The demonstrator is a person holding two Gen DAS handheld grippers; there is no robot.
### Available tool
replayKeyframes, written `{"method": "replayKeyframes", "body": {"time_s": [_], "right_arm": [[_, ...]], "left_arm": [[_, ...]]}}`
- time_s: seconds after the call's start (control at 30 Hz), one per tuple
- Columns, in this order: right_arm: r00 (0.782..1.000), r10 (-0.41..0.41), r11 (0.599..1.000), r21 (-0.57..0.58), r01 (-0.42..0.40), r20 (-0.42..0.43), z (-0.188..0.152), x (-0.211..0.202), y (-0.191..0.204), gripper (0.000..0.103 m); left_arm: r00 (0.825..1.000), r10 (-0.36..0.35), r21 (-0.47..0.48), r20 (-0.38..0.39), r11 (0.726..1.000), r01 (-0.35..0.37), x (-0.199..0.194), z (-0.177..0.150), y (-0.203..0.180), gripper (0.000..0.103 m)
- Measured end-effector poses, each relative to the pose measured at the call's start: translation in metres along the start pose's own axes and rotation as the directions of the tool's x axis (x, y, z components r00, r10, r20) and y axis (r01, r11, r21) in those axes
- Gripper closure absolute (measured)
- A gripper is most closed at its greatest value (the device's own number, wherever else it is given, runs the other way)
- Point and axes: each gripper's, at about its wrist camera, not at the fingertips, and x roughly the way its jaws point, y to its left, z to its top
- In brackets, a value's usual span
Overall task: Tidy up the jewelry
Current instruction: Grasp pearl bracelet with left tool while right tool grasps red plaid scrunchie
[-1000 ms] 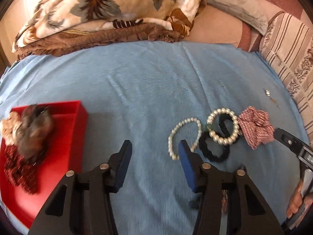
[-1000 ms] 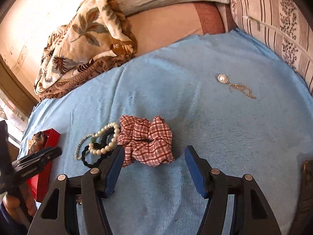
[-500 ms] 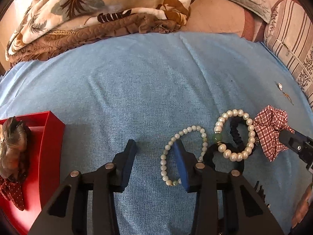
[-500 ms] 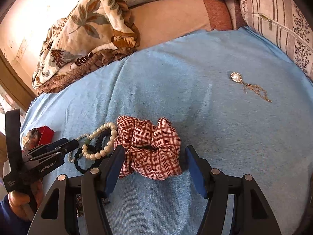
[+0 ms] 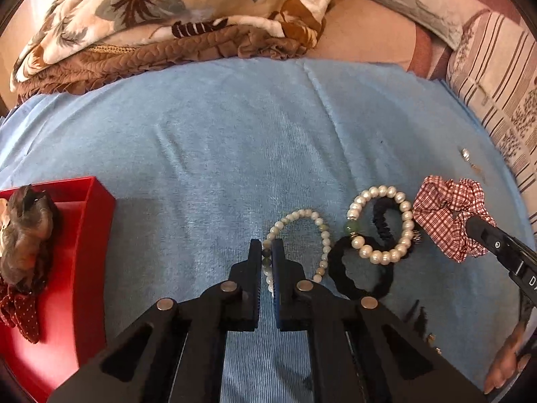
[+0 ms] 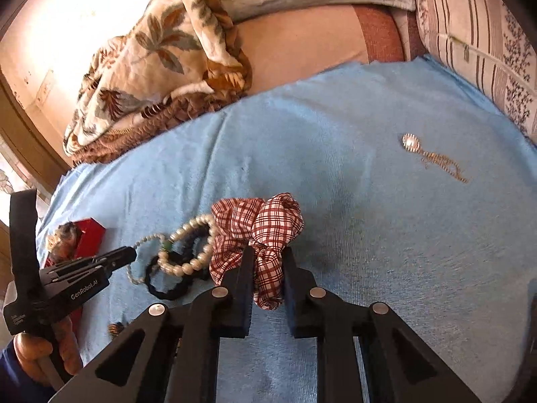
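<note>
Blue towel [image 5: 235, 141] spread over the bed, floral blanket [image 5: 161, 16] bunched at 12 o'clock. Red tray [image 5: 84, 241] at 9 o'clock, holding a brown scrunchie [image 5: 27, 235]. Right gripper [image 6: 267, 268] clamped on the red plaid scrunchie [image 6: 265, 225]. Left gripper [image 5: 266, 258] pinched together on the small-bead pearl bracelet [image 5: 302, 215]. Larger pearl bracelet [image 5: 399, 201] at 3 o'clock from it, lying over a black hair tie [image 5: 355, 285]. Pearl pendant with gold chain [image 6: 433, 158] at 2 o'clock, well apart.
</note>
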Motion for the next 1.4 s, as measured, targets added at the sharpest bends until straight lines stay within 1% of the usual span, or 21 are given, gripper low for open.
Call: {"method": "replayKeyframes", "body": {"time_s": [0.1, 0.3, 0.43, 0.6, 0.7, 0.77, 0.87, 1.03, 1.17, 1.27, 1.4], "right_arm": [[0.999, 0.011, 1.0, -0.001, -0.011, 0.033, 0.002, -0.012, 0.004, 0.087], [0.995, 0.025, 1.0, -0.017, -0.023, 0.095, 0.002, -0.038, 0.013, 0.087], [0.993, 0.045, 0.999, -0.022, -0.043, 0.108, -0.004, -0.05, 0.018, 0.087], [0.992, 0.057, 0.997, -0.049, -0.052, 0.11, -0.016, -0.059, 0.03, 0.087], [0.992, 0.05, 0.997, -0.069, -0.043, 0.114, -0.022, -0.062, 0.04, 0.087], [0.992, 0.055, 0.997, -0.069, -0.048, 0.114, -0.026, -0.064, 0.045, 0.087], [0.993, 0.068, 0.996, -0.062, -0.062, 0.094, -0.032, -0.066, 0.055, 0.087], [0.993, 0.097, 0.993, -0.075, -0.092, 0.067, -0.042, -0.071, 0.079, 0.087], [0.991, 0.125, 0.986, -0.114, -0.12, 0.038, -0.048, -0.07, 0.112, 0.087], [0.989, 0.147, 0.977, -0.157, -0.143, 0.012, -0.053, -0.066, 0.142, 0.087], [0.984, 0.174, 0.96, -0.216, -0.177, -0.035, -0.064, -0.055, 0.186, 0.087]], "left_arm": [[1.0, -0.015, -0.005, 0.025, 1.0, 0.015, -0.016, 0.0, 0.002, 0.098], [0.994, -0.046, -0.002, 0.095, 0.999, 0.046, -0.063, -0.005, 0.006, 0.098], [0.989, -0.059, 0.002, 0.135, 0.998, 0.059, -0.094, -0.012, 0.016, 0.098], [0.982, -0.068, -0.017, 0.174, 0.997, 0.072, -0.131, -0.024, 0.04, 0.098], [0.979, -0.056, -0.035, 0.198, 0.997, 0.064, -0.152, -0.031, 0.059, 0.098], [0.977, -0.03, -0.046, 0.21, 0.998, 0.041, -0.165, -0.038, 0.076, 0.097], [0.978, 0.001, -0.074, 0.208, 0.997, 0.014, -0.174, -0.047, 0.103, 0.097], [0.981, 0.036, -0.183, 0.189, 0.983, -0.001, -0.181, -0.063, 0.163, 0.097], [0.982, 0.064, -0.258, 0.177, 0.966, -0.016, -0.179, -0.081, 0.203, 0.097], [0.984, 0.072, -0.307, 0.163, 0.952, -0.018, -0.173, -0.094, 0.229, 0.097], [0.986, 0.089, -0.353, 0.14, 0.935, -0.034, -0.165, -0.109, 0.259, 0.097]]}}
